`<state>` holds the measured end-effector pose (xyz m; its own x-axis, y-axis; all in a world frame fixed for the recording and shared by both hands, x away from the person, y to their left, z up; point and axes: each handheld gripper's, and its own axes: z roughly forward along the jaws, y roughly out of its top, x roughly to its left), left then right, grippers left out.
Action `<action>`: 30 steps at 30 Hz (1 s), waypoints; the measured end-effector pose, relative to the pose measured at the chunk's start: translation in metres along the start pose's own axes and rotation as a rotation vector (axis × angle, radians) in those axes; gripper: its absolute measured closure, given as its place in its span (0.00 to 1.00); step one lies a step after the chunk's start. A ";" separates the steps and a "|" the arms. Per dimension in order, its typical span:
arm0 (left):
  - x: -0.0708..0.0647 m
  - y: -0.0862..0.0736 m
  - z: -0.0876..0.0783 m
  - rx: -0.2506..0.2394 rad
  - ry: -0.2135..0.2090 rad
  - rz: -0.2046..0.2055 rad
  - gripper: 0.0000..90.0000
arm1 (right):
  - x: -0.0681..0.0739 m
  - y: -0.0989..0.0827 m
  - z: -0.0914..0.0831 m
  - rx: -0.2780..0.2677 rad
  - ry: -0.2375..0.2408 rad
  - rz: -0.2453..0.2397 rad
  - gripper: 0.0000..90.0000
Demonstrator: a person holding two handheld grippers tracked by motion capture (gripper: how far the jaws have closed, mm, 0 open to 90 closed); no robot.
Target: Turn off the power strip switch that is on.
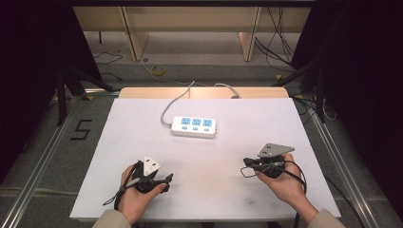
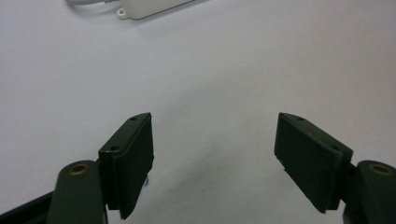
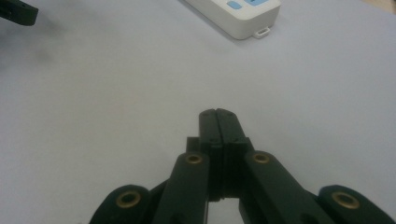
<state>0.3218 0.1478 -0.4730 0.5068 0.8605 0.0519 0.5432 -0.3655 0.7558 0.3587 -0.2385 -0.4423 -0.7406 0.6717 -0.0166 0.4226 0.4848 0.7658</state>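
A person seated at a white desk [image 1: 142,123] holds a black 2-jaw claw in each hand, both resting low near the desk's front edge. The left claw [image 1: 167,178], gripped in the left hand [image 1: 134,192], carries a grey 3-cornered plate on top and points toward the middle of the desk; in the left gripper view its jaws stand wide apart with nothing between them, only bare white surface showing in the gap [image 2: 214,158]. The right claw [image 1: 247,164], in the right hand [image 1: 280,183], also wears a grey plate and points inward toward the left one; in the right gripper view its 2 jaws are pressed flat together, tip to tip, holding nothing [image 3: 218,114].

A white power strip [image 1: 194,126] with 3 blue-faced sockets lies flat on the far half of the desk, roughly midway between the two hands and well apart from both claws. Its grey cord [image 1: 173,103] curves away from its left end toward the back edge of the desk. In the left gripper view a corner of the strip [image 2: 144,7] shows at the top edge, ahead and left of the open jaws. In the right gripper view the strip's end, with a small mounting tab [image 3: 243,18], sits ahead and to the right of the closed jaws, while the tip of the other claw shows at the upper left corner [image 3: 18,13].

Cables trail from both claws toward the person's sleeves.
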 end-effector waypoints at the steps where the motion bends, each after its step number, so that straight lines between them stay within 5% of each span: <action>1: 0.000 0.000 0.000 0.000 0.000 0.000 0.31 | 0.000 0.000 0.000 0.000 0.000 0.000 1.00; 30: 0.001 0.001 -0.001 -0.002 0.007 0.006 0.31 | -0.005 0.025 0.007 0.017 -0.007 -0.016 1.00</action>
<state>0.3222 0.1485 -0.4721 0.5052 0.8608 0.0610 0.5387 -0.3698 0.7570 0.3770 -0.2261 -0.4281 -0.7436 0.6678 -0.0335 0.4197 0.5051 0.7541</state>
